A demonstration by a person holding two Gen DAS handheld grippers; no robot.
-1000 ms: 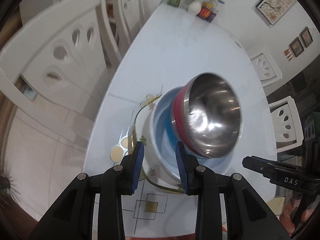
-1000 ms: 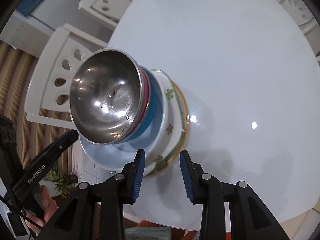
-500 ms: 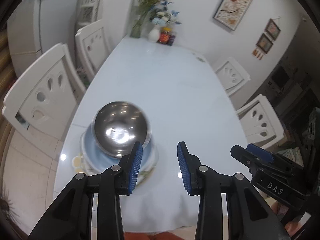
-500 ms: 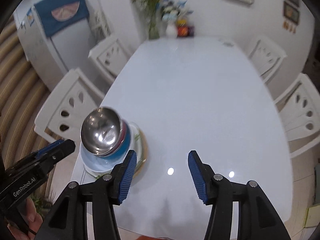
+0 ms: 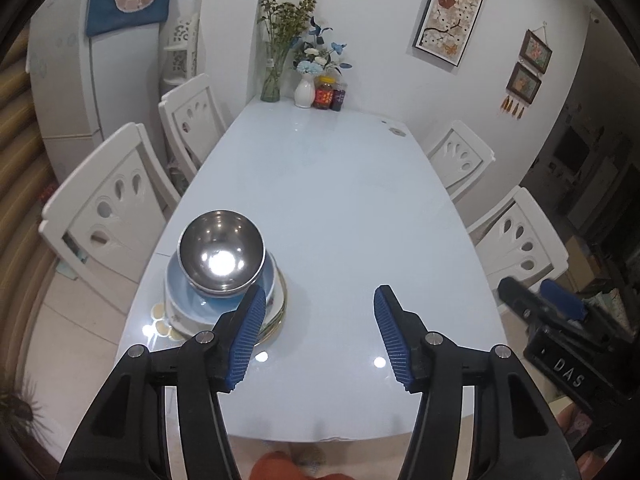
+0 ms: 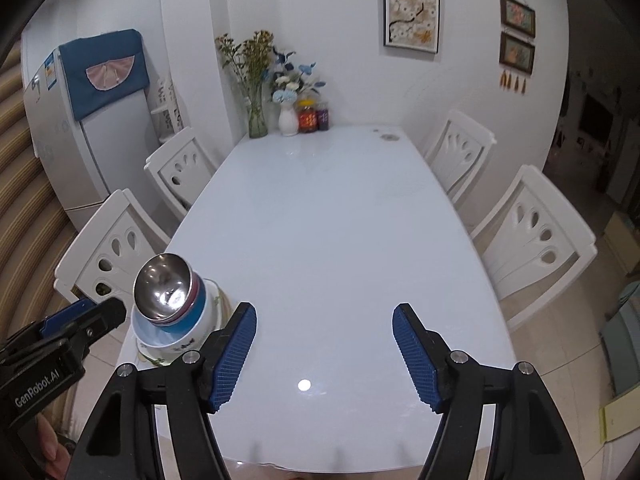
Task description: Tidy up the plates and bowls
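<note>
Seen from above, a stack of dishes sits near the left edge of a long white surface (image 5: 340,208) in a dining room. At the top is a steel bowl (image 5: 221,250), nested in a red-rimmed bowl (image 6: 191,305) and a blue bowl (image 6: 188,316), all set inside a white flowered bowl (image 6: 180,340) on a gold-rimmed plate (image 5: 276,320).

Both tools hang over the near end of the surface, clear of the stack. The left tool (image 5: 320,332) has its blue-padded jaws spreading apart with nothing between them but bare tabletop; its left pad overlaps the plate's edge in the left wrist view. The right tool (image 6: 324,354) is likewise opening, empty, its jaws wider still.

White chairs (image 6: 120,248) line both long sides. At the far end stand a glass vase (image 5: 272,84) of dried stems, a white vase (image 5: 305,90) of blue flowers and two jars (image 6: 307,118). Framed pictures (image 5: 452,12) hang on the wall, and a fridge (image 6: 96,152) under a blue cover stands at left.
</note>
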